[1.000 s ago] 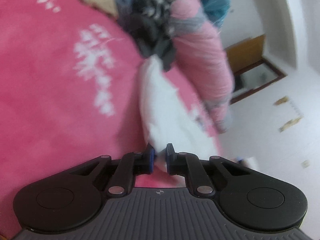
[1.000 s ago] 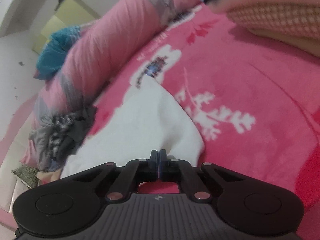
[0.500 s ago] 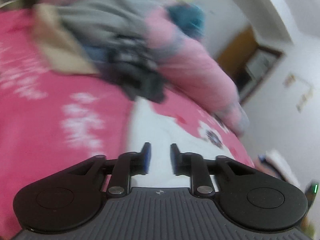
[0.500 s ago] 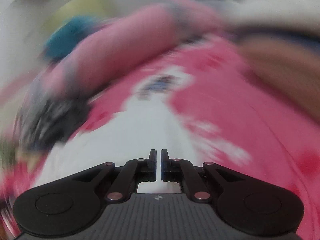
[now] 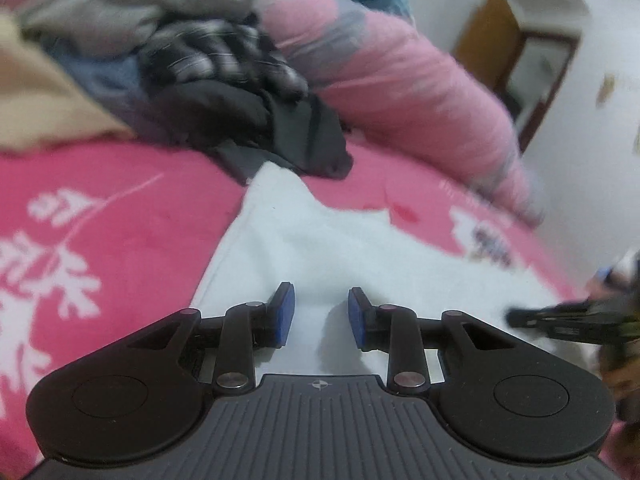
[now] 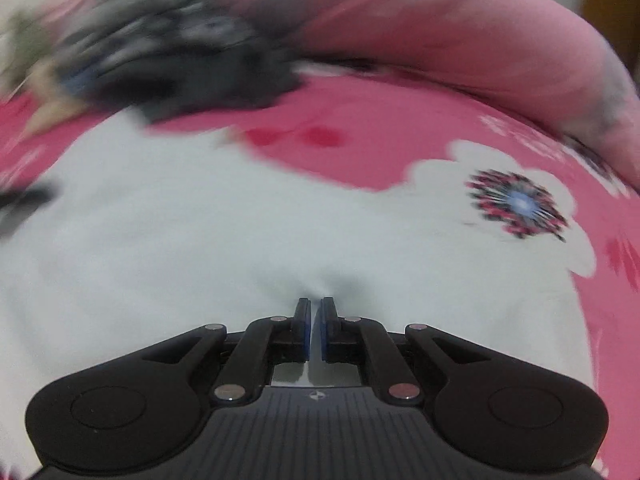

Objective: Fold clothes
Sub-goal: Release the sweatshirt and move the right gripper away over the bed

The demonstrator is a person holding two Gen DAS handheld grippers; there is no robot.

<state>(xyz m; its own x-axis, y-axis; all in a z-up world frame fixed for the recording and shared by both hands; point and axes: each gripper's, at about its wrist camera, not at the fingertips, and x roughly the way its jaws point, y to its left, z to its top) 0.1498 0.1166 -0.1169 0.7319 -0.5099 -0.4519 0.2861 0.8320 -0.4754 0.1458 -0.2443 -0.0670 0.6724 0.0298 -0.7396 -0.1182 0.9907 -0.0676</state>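
With the right gripper [image 6: 315, 328] pinching the white garment [image 6: 200, 240] at lower centre, the released left gripper [image 5: 320, 316] should regrip an edge squarely.

Pink floral bedspread [image 5: 100, 208], rolled pink quilt [image 5: 400, 92] along its far edge, wooden-framed doorway [image 5: 532, 64], white wall [image 5: 600, 160]

My left gripper [image 5: 321, 316] sits over the cloth [image 5: 360, 256], which lies on the bed [image 5: 100, 216]. The clothes pile [image 5: 224, 92] is at eleven o'clock, touching the cloth's far corner; the rolled quilt [image 5: 400, 88] is at one o'clock behind it.
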